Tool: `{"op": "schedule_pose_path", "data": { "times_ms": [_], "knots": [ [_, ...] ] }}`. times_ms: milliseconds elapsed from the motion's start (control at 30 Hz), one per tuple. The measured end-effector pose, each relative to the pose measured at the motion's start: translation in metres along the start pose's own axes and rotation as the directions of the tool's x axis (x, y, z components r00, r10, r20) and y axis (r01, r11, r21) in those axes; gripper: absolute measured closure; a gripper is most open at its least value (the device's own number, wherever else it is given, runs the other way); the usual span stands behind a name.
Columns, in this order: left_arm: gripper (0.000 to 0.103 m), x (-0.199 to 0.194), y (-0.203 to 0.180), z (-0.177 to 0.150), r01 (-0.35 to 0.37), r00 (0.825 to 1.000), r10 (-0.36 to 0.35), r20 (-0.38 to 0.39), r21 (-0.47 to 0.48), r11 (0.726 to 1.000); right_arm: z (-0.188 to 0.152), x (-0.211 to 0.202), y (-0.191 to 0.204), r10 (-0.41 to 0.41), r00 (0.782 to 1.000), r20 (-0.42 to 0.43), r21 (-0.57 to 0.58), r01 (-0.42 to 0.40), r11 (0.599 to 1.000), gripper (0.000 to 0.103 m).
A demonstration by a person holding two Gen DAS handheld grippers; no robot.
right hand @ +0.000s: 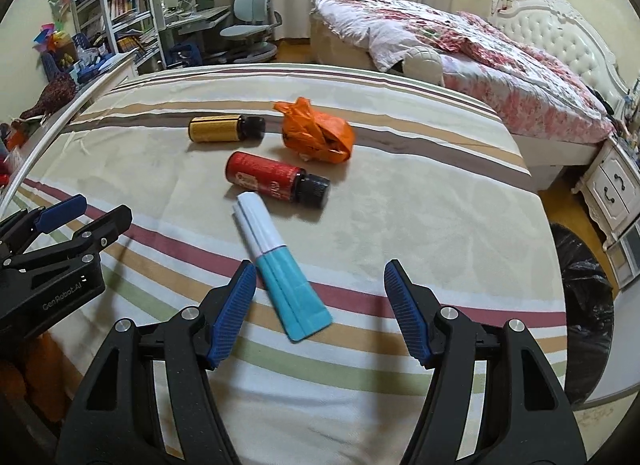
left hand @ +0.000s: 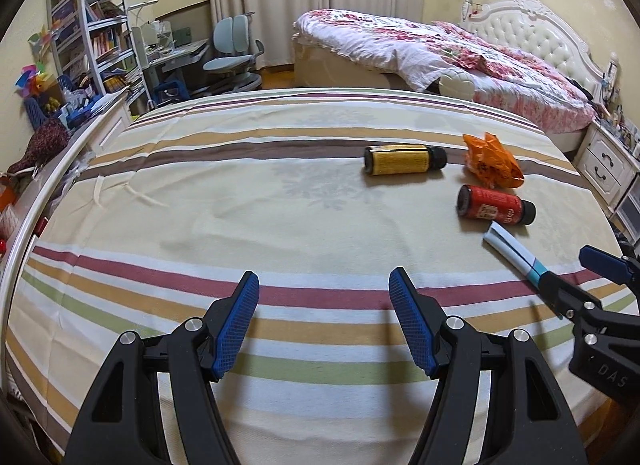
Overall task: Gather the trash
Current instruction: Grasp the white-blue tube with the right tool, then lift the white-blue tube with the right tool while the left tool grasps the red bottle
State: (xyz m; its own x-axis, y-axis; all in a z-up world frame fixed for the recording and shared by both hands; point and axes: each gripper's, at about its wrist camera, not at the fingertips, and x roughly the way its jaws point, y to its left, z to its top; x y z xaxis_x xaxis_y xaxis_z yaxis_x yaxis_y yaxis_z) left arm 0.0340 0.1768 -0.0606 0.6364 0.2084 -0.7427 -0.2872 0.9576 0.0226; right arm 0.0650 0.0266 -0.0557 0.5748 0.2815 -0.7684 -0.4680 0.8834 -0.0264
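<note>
Several pieces of trash lie on a striped tablecloth [left hand: 280, 201]. A yellow-labelled bottle [left hand: 404, 159] [right hand: 224, 127] lies on its side. Beside it sit a crumpled orange bag [left hand: 494, 163] [right hand: 318, 133] and a red bottle [left hand: 494, 207] [right hand: 276, 179], also on its side. A folded white and teal paper packet [right hand: 280, 265] [left hand: 516, 251] lies nearest. My right gripper [right hand: 320, 289] is open just above the packet's teal end, not touching it. My left gripper [left hand: 324, 297] is open over bare cloth, left of all the trash. Each gripper shows at the edge of the other's view.
A black trash bag [right hand: 584, 305] stands open on the floor past the table's right edge. Behind the table are a bed [left hand: 460, 53] with flowered covers, a desk chair [left hand: 236, 53] and bookshelves [left hand: 92, 25]. A white nightstand [right hand: 612, 185] stands at right.
</note>
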Motion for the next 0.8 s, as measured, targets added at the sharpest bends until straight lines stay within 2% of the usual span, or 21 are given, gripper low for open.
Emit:
{"op": "schedule_pose_path", "data": {
  "times_ms": [100,333,533,800],
  "knots": [
    [0.037,0.000,0.006,0.000,0.001,1.000,-0.001,0.001,-0.010,1.000,0.001,0.007,0.009,0.002,1.000,-0.019,-0.021,-0.003,1.000,0.043],
    [0.037,-0.002,0.010,-0.001,0.012,1.000,-0.012,0.002,-0.021,1.000,-0.006,0.001,0.018,0.004,1.000,-0.028,-0.054,-0.006,0.998,0.076],
    [0.037,-0.005,0.003,-0.002,0.027,1.000,-0.027,0.010,-0.003,1.000,-0.018,-0.009,0.007,-0.038,0.999,-0.019,-0.039,0.038,0.999,0.081],
    [0.037,-0.003,-0.023,0.001,0.079,0.997,-0.080,0.012,0.060,0.995,-0.023,-0.011,-0.030,-0.099,0.995,-0.021,0.054,0.100,0.994,0.081]
  ]
}}
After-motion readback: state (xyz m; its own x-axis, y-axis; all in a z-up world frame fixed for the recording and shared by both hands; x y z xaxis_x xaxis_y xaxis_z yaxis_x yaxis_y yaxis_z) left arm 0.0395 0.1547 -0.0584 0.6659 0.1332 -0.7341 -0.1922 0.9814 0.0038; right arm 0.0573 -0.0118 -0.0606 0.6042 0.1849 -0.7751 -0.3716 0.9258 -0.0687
